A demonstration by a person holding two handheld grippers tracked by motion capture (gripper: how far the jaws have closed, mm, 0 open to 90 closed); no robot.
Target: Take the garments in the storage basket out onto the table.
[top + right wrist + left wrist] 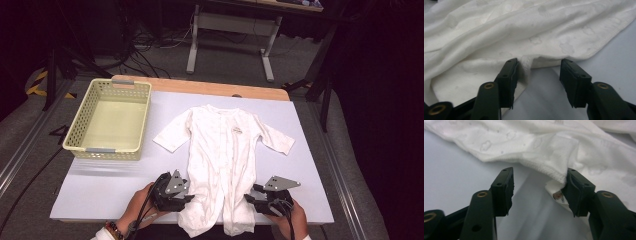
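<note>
**Both grippers at the romper's legs**

My left gripper [186, 196] stands spread, the baby romper [220, 150] hem and label brushing its right jaw, unpinched. My right gripper [256, 198] gapes too, cloth edge against its left jaw, probably lined up to fold.

A white baby romper [220, 160] lies face up and spread flat just right of the yellow basket [111, 120], sleeves out to both sides, collar at the far end, legs hanging over the table's near edge.
</note>
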